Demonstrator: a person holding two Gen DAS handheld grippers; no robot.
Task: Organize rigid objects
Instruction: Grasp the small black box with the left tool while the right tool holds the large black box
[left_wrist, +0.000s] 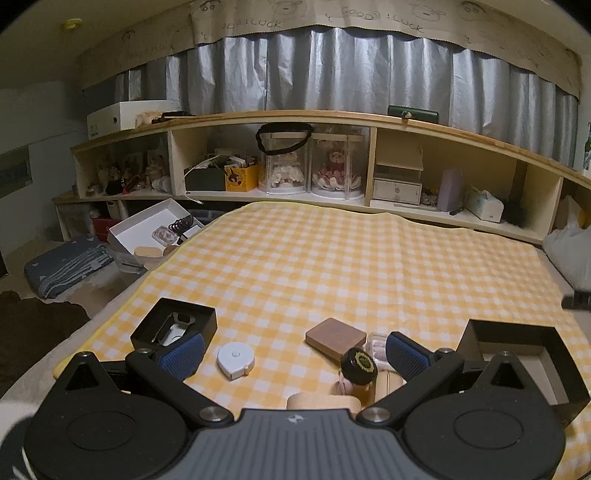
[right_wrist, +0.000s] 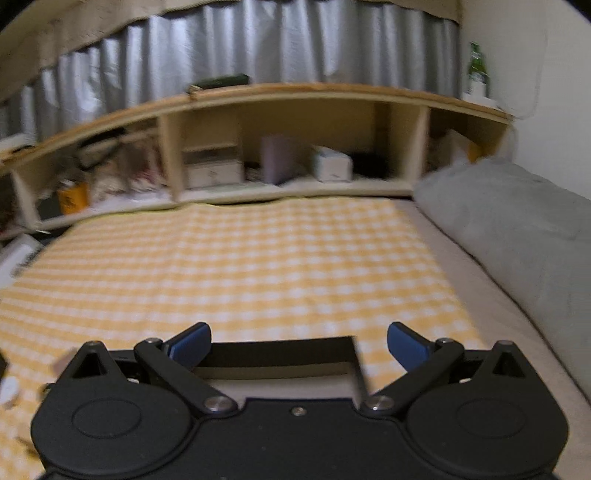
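Yellow-white checked cloth (left_wrist: 332, 266) covers the bed, soft and slightly rumpled at the far edge. Left gripper (left_wrist: 295, 354) is low and level, aimed at the wooden shelf (left_wrist: 280, 118), jaws wide, holding nothing; blue ribbed pads (left_wrist: 183, 354). Between the fingers: white teardrop tape measure (left_wrist: 236, 360), flat square wooden box (left_wrist: 335, 338), small jar with round black lid (left_wrist: 359, 363), tan wood block (left_wrist: 323, 401) nearest the body. Open black box (left_wrist: 173, 328) with a metal tool sits at left, larger black box (left_wrist: 517, 354) at right. Right gripper (right_wrist: 299, 349) is also wide and empty, hovering over that box's rim (right_wrist: 280, 350); view blurred. Grey pillow (right_wrist: 517, 229) lies right.
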